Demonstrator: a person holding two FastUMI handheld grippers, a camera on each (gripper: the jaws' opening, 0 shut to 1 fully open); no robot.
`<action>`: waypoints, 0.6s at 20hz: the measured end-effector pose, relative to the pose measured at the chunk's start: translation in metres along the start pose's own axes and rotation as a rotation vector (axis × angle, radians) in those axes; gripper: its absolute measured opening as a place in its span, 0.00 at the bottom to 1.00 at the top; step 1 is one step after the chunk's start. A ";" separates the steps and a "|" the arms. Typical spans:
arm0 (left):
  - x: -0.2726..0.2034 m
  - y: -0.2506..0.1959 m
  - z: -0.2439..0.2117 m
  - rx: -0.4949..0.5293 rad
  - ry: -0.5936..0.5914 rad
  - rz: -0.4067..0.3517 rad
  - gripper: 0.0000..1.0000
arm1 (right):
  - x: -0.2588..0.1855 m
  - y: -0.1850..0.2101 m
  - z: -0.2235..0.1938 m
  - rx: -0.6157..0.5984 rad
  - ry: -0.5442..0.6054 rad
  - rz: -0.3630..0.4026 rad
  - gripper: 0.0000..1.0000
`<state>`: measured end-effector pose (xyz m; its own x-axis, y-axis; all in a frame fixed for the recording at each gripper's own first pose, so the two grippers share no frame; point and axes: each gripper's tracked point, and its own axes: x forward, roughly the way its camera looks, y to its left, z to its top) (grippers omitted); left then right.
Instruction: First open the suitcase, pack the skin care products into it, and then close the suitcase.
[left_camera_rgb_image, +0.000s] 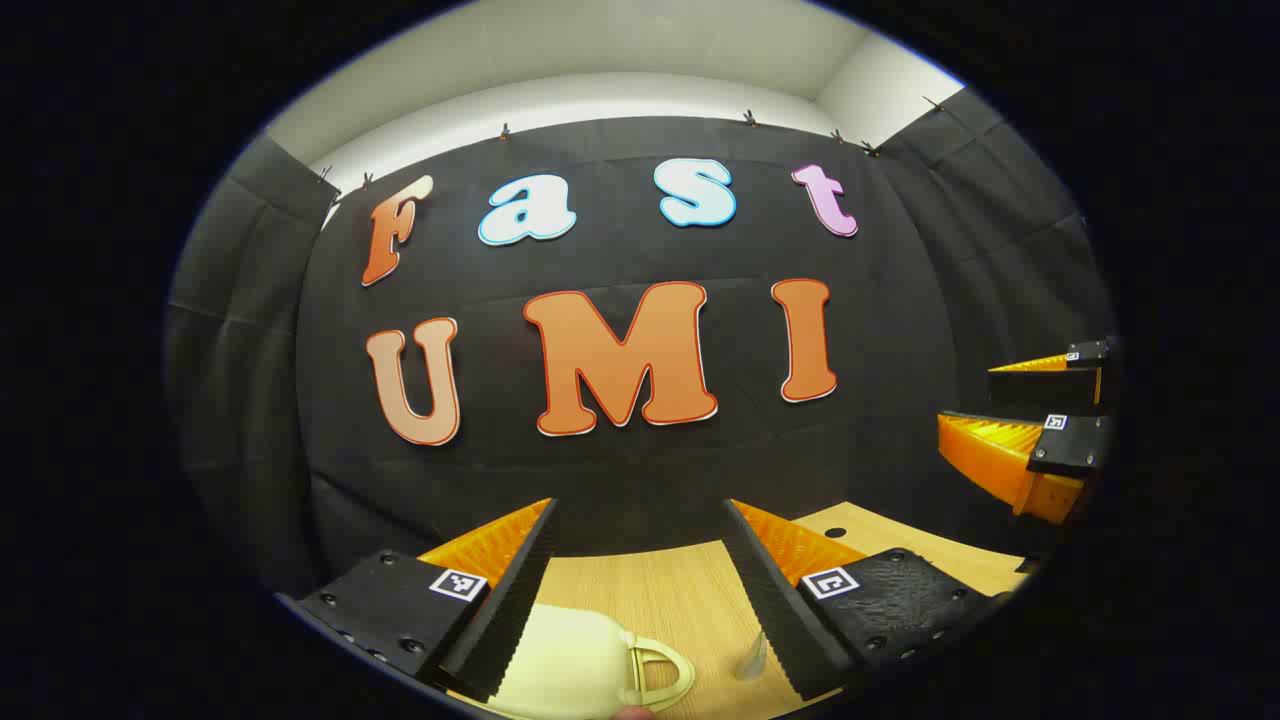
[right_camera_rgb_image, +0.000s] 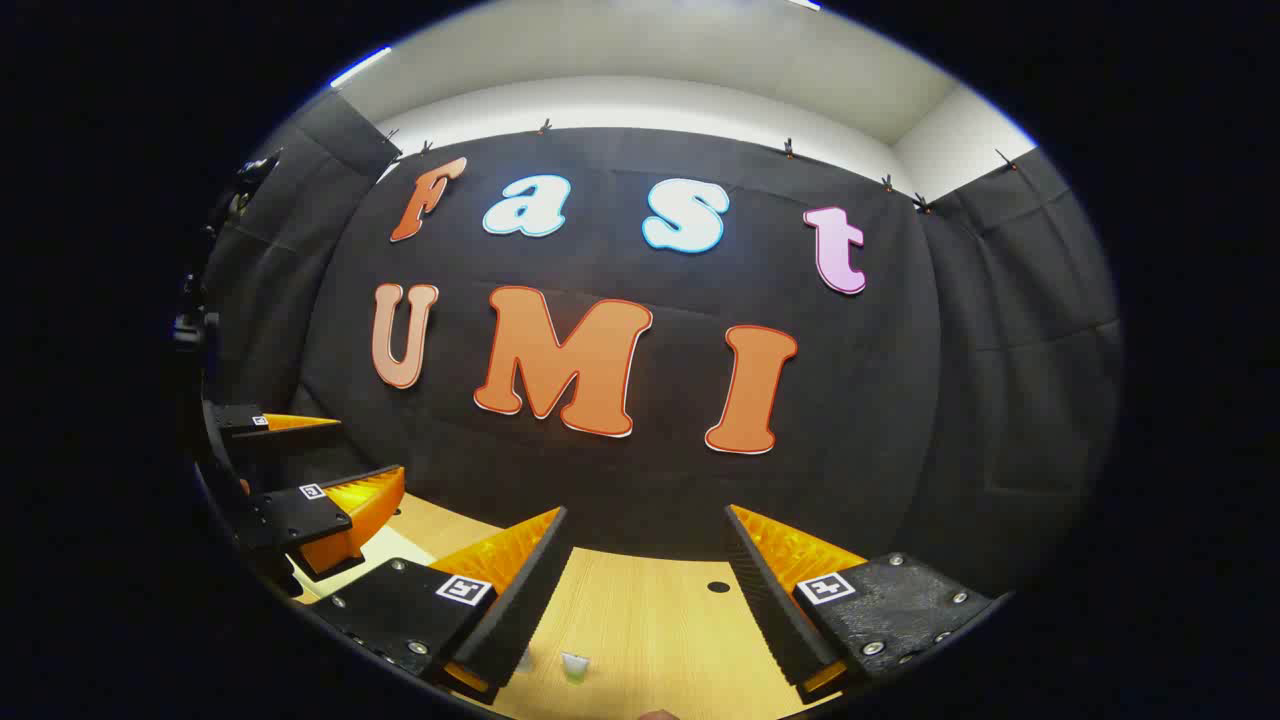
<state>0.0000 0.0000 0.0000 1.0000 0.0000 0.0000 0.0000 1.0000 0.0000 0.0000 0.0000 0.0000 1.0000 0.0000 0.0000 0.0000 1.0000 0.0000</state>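
Left gripper view: left gripper (left_camera_rgb_image: 640, 590) spread above closed cream suitcase (left_camera_rgb_image: 575, 665) on table (left_camera_rgb_image: 690, 590); right gripper (right_camera_rgb_image: 645, 600) spread, empty; small bottle (right_camera_rgb_image: 574, 666) unpacked; task judged barely begun.

Both tongs, the left (left_camera_rgb_image: 640, 560) and the right (right_camera_rgb_image: 645, 565), carry textured black mounting blocks with silver screws, each bearing a small square black-and-white marker.

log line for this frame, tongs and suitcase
left tongs: open, empty | right tongs: open, empty | suitcase: on table, untouched
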 end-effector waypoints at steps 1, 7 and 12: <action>0.001 0.004 0.000 -0.009 -0.001 -0.006 1.00 | -0.001 0.006 0.002 -0.008 -0.002 0.000 0.92; 0.010 0.022 0.007 -0.056 -0.027 0.034 0.98 | 0.003 0.019 0.005 -0.047 -0.012 0.060 0.95; 0.012 0.028 0.025 -0.160 -0.104 0.126 0.99 | 0.018 0.012 0.004 -0.050 -0.051 0.097 0.95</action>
<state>0.0116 0.0283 0.0253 0.9867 0.1335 0.0929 -0.1170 0.9793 -0.1653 0.0179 0.0121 0.0043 0.9940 0.0979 0.0487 -0.0954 0.9941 -0.0519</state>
